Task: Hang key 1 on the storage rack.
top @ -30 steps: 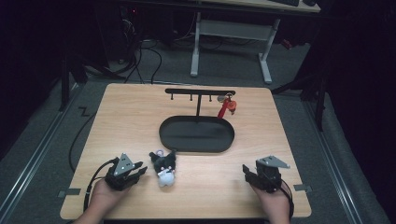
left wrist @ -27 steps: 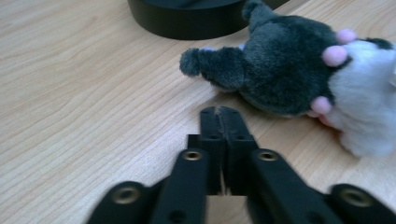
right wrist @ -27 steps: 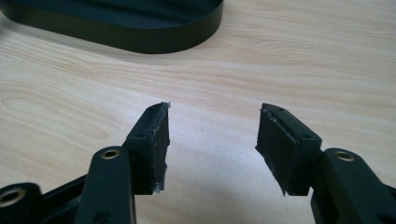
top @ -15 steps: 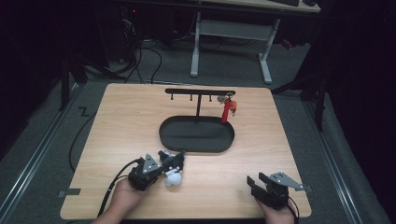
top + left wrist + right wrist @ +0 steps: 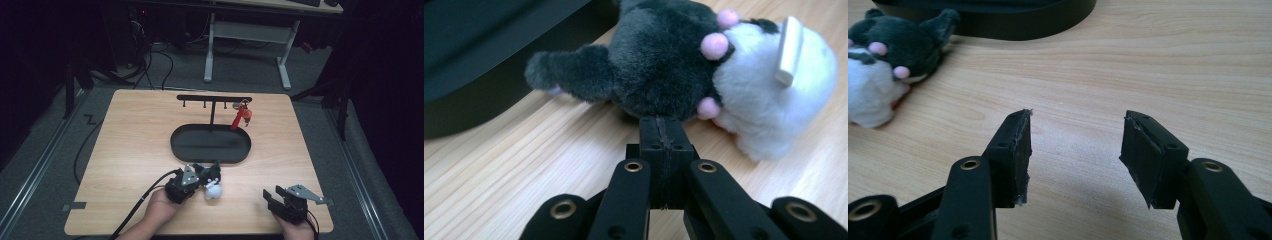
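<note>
Fluffy black-and-white plush toy is touched by the closed left gripper; right gripper is held open, empty.

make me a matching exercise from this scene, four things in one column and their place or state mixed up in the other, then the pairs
Things:
1. plush toy
2. red keychain
3. left gripper
4. right gripper

Place or state:
A. jaws apart over bare wood
B. hanging from the black hook rack
C. lying on the table just in front of the black oval tray
D. jaws closed together, tips at the dark fur

Pairs: 1-C, 2-B, 3-D, 4-A
</note>
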The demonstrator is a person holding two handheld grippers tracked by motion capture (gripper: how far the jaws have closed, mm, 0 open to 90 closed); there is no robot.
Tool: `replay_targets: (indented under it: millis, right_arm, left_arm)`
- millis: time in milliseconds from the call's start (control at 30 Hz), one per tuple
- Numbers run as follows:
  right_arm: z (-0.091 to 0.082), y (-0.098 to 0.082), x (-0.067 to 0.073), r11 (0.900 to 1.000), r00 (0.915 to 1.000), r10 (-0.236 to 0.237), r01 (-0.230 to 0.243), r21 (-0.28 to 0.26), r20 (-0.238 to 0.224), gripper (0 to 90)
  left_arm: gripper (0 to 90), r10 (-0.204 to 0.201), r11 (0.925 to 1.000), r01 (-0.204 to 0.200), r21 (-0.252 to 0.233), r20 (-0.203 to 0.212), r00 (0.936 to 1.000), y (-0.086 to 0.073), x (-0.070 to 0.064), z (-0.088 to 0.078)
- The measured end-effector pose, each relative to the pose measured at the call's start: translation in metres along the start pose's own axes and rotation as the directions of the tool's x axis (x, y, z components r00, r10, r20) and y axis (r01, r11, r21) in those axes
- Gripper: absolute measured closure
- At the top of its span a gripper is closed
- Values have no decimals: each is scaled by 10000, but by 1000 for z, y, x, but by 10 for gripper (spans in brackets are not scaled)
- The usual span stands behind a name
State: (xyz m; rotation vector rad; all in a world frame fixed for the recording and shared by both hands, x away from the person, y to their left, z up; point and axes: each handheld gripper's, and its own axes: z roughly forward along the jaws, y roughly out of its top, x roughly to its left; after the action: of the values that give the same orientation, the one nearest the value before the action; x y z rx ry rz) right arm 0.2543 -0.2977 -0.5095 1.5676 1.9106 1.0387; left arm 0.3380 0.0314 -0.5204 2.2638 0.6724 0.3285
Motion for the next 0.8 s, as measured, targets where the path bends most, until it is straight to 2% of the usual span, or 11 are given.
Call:
replay_targets:
  millis: [100, 167, 267, 400, 467, 600, 800]
  right_arm:
    - [1, 0, -1, 10000, 10000, 6, -6, 23, -12, 458]
    - [1, -1, -1, 10000, 10000, 41, -41, 28, -17, 458]
    - [0, -1, -2, 10000, 10000, 71, -71, 23, 6, 458]
    - [-1, -2, -4, 10000, 10000, 51, -51, -21, 22, 458]
    - [0, -2, -4, 9999, 9999, 158, -158, 23, 2, 458]
    - [1, -2, -3, 9999, 9999, 106, -106, 59, 33, 458]
    - [3, -3, -3, 9997, 9995, 132, -137, 199, 278, 458]
  left_arm:
    - [896, 228, 9997, -228, -31, 148, 9996, 10, -11, 9]
    - [895, 239, 9997, -237, -77, 235, 9994, 17, -16, 16]
    - [895, 106, 9997, -99, -225, 297, 9995, 21, -18, 20]
    - [861, 59, 9997, -53, -249, 255, 9997, 17, -15, 15]
    - [830, -52, 9994, 58, -335, 164, 9999, 11, -10, 8]
    - [777, -503, 9971, 494, -581, -139, 9986, -4, 10, -15]
    - [684, -1024, 9906, 931, -999, -924, 9904, -34, 48, -61]
